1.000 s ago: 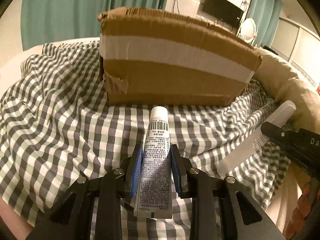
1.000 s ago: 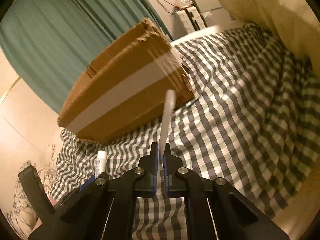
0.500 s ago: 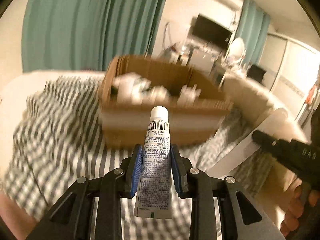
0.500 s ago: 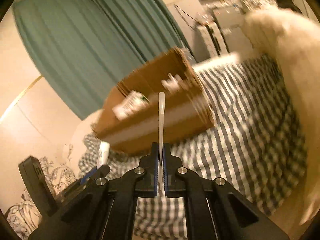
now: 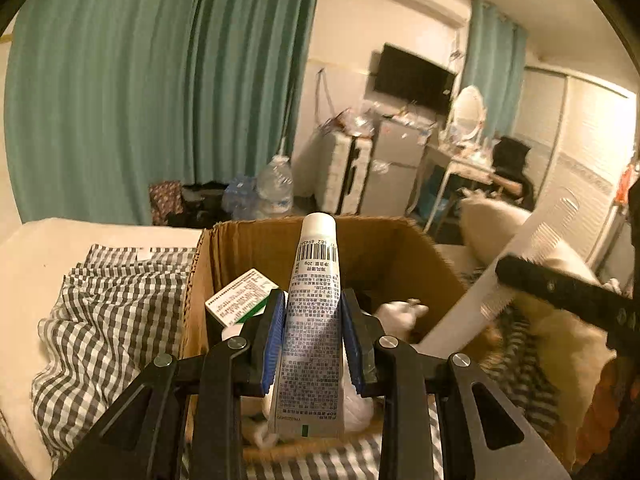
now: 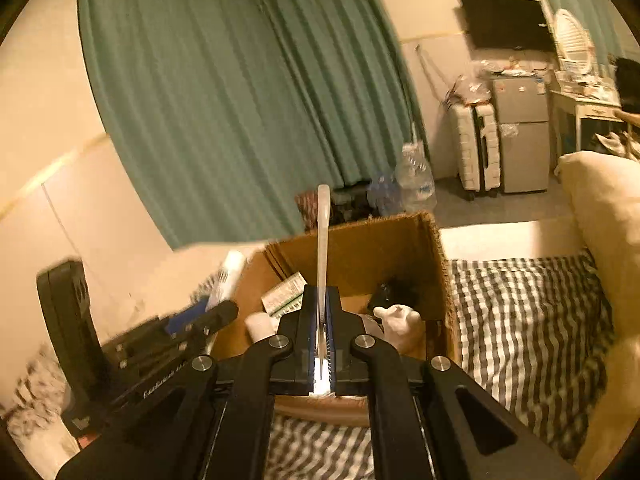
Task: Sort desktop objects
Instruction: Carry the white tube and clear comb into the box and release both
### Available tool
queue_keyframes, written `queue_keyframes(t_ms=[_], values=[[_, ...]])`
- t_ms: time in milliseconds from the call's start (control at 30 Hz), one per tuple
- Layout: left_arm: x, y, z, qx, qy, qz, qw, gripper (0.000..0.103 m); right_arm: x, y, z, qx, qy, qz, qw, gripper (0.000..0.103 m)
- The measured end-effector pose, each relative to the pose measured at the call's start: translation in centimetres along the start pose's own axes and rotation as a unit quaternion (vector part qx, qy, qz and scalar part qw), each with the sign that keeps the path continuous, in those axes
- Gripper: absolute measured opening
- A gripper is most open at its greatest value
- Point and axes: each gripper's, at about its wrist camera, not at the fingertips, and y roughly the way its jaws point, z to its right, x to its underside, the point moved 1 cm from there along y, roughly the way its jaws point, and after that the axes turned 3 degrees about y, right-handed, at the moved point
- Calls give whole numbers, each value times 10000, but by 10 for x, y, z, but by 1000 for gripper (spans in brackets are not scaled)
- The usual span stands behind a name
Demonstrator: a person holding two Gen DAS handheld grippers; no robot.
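My left gripper (image 5: 313,300) is shut on a white printed tube (image 5: 314,320), held upright over the near edge of an open cardboard box (image 5: 384,240). My right gripper (image 6: 320,300) is shut on a white comb (image 6: 322,248), held edge-on above the same box (image 6: 400,240). The comb also shows in the left wrist view (image 5: 516,272), at the box's right side. The left gripper with the tube shows at the left of the right wrist view (image 6: 224,280). The box holds a green-and-white carton (image 5: 240,296), a white figure (image 6: 400,320) and other small items.
The box stands on a grey-checked cloth (image 6: 520,312) over a bed. A cream pillow (image 6: 604,208) lies to the right. Teal curtains (image 5: 160,80), water bottles (image 5: 272,188), a suitcase and a small fridge (image 6: 520,132) stand beyond.
Both grippers have risen from in front of the box's side to above its open top, keeping the tube and the comb. The inside of the box has come into view.
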Motion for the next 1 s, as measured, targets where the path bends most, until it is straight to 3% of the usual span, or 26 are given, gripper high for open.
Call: queue_keyframes(t_ms=[100, 133, 167, 233, 300, 433, 600, 700, 800, 900, 1000], values=[[-2, 22, 0, -159, 14, -133, 9998, 33, -1, 30, 7, 46, 5, -251, 9997, 4], [-2, 26, 1, -200, 45, -187, 9996, 46, -2, 36, 9, 115, 2, -299, 9995, 14], [-3, 28, 2, -277, 92, -237, 9993, 73, -6, 41, 12, 220, 18, -295, 9993, 42], [-5, 22, 2, -677, 166, -83, 9975, 98, -10, 37, 15, 249, 52, -187, 9995, 71], [-6, 9, -1, -797, 142, 135, 9966, 100, -15, 27, 15, 274, 7, -135, 9995, 71], [-7, -9, -9, -830, -227, 58, 9963, 103, -19, -4, 12, 392, -101, 4, 9992, 73], [-5, -42, -13, -838, -758, 180, 9934, 103, -22, -40, 8, 725, -198, 147, 9971, 103], [-6, -47, -10, -893, -728, 46, 9933, 103, -20, -51, 9, 880, -209, 146, 9958, 103], [-2, -45, -10, -989, -617, -149, 9931, 103, -9, -43, 11, 982, -376, -158, 9943, 103], [16, -44, -7, -953, -634, -79, 9934, 103, 17, -31, 18, 1184, -508, -295, 9912, 103], [30, -35, 1, -961, -550, -281, 9935, 103, 37, -14, 26, 1330, -469, -548, 9885, 103]])
